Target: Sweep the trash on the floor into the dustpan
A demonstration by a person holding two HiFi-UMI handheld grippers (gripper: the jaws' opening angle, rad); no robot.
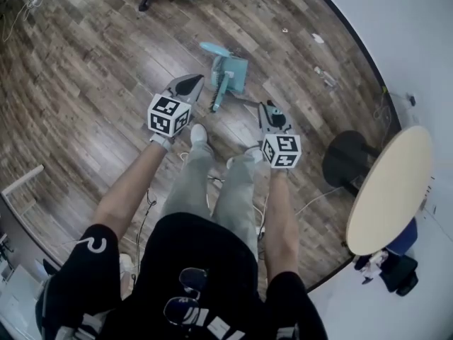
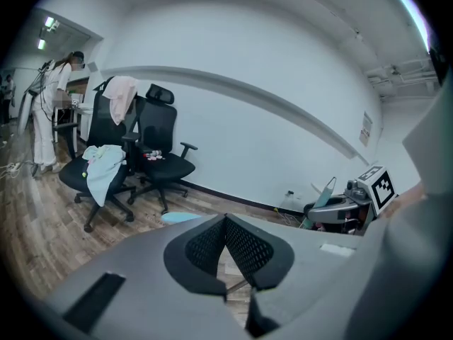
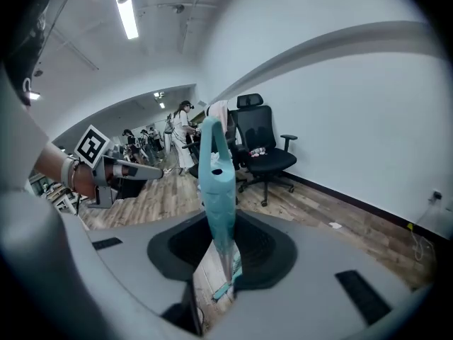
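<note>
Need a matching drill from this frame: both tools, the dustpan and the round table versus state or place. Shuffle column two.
1. left tool
2. right tool
3. teal plastic dustpan
4. round beige table

A. on the wood floor, ahead of both tools
B. shut on an upright teal plastic handle
C. at the person's right side
D. shut, nothing in it

Pairs: 1-D, 2-B, 3-A, 4-C

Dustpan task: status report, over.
Left gripper shut, empty. Right gripper shut on teal handle. Dustpan on floor ahead. Trash scrap lies beyond it.
</note>
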